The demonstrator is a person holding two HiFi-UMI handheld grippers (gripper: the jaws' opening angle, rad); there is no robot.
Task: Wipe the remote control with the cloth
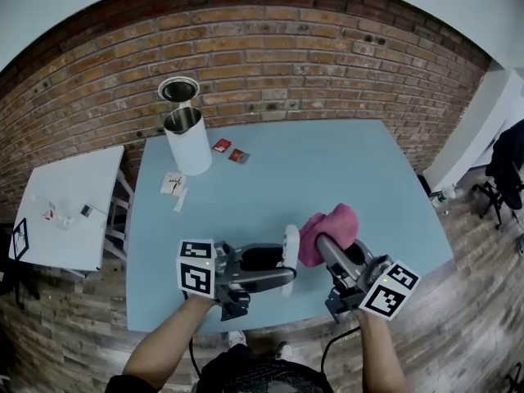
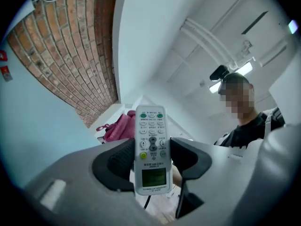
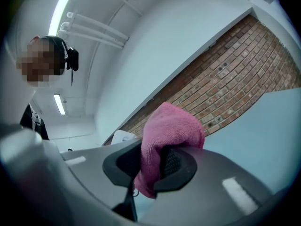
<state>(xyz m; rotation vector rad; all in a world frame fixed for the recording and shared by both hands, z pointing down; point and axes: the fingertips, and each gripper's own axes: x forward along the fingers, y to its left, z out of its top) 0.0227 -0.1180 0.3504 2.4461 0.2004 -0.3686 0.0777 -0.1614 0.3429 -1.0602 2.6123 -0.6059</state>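
Left gripper clamped the remote control; right gripper pinched the pink cloth.
Wiping too hard could have levered the remote control out of its edge grip.

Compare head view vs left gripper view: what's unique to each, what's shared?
Head view only: white side table and the marker cubes on both grippers. Left gripper view only: the remote's buttons and screen, ceiling light, the person's upper body. Both: remote clamped in the left gripper's jaws, pink cloth, brick wall, blue table.
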